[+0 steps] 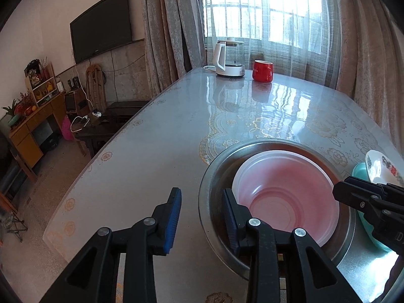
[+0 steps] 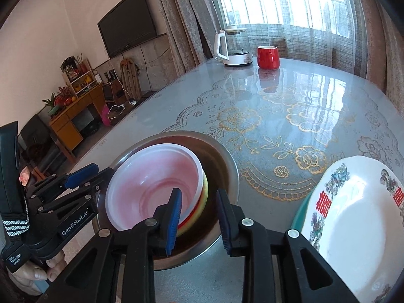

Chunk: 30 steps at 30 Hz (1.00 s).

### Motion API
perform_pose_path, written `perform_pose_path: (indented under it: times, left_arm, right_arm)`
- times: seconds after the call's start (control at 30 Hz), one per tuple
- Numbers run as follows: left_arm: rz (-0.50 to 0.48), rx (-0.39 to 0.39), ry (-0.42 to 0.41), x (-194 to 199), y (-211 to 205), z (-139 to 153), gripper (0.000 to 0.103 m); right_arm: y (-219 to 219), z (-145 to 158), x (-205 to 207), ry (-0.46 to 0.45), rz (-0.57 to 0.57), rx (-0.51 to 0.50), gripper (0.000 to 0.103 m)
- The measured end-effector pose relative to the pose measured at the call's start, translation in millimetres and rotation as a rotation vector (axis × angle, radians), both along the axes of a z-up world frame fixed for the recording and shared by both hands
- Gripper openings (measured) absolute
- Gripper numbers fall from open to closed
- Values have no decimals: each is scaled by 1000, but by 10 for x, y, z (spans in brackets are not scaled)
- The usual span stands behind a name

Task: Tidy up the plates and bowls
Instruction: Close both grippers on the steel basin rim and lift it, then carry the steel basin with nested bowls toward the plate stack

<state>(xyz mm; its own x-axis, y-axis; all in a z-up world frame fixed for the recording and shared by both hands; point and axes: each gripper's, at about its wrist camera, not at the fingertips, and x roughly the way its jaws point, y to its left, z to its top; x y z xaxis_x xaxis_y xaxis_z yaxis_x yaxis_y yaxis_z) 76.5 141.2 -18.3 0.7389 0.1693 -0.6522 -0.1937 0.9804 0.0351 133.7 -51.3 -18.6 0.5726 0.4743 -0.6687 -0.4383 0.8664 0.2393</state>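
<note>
A steel basin [image 1: 252,146] [image 2: 228,156] sits on the table with a pink-white plastic bowl [image 1: 282,189] [image 2: 151,176] nested inside, on top of a yellow bowl [image 2: 205,192]. My left gripper [image 1: 202,217] [image 2: 101,174] is open and straddles the basin's left rim, one finger outside and one inside. My right gripper [image 2: 199,217] [image 1: 338,189] is open over the basin's right side. The stacked bowls' edge shows in its gap, and its pads do not press on it. To the right, a white patterned plate [image 2: 353,214] [image 1: 376,166] rests on a teal dish [image 2: 300,207] [image 1: 359,171].
A white-and-glass kettle [image 1: 228,60] and a red mug [image 1: 262,70] stand at the table's far end by the curtained window. The table's left edge [image 1: 101,156] drops to the floor, with a desk and TV beyond. A person's hand [image 2: 38,272] holds the left gripper.
</note>
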Motion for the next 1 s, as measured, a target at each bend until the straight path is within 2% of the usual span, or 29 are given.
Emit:
perform_pose_path:
  times: [0.13,0.37,0.4,0.47,0.57,0.63,0.77,0.87,1.0]
  left_arm:
    - [1,-67,-5,-63,104,0,37]
    - [27,-123,-28,-209,326,8,37]
    - [34,-138,-31,-224,369,4,37]
    - [43,-169,-28,-237,447,-19,37]
    - [4,-215,-26,-232,487,-36,40]
    - [-31,-245,-34,-231,475,-34,44]
    - [-52,-232,-48,-198,401,-22,44]
    - [-91,-267,-42,-162,387,-22,44]
    - [-97,-274,-30,-107,392,-22,44]
  right_arm:
    - [-82,29,-8,0,-26,26,29]
    - [-188,8,10,17,-52,48,29]
    - [-206,2,24,22,-46,58,30]
    - [-235,-16,41,48,-20,92,39]
    - [-281,-42,99,95,-16,144,40]
    - [-270,-49,101,85,-34,105,40]
    - [-294,-79,129,93,-61,90,40]
    - [-291,-84,170,105,-68,85,45]
    - [-282,-90,235,133,-83,88,45]
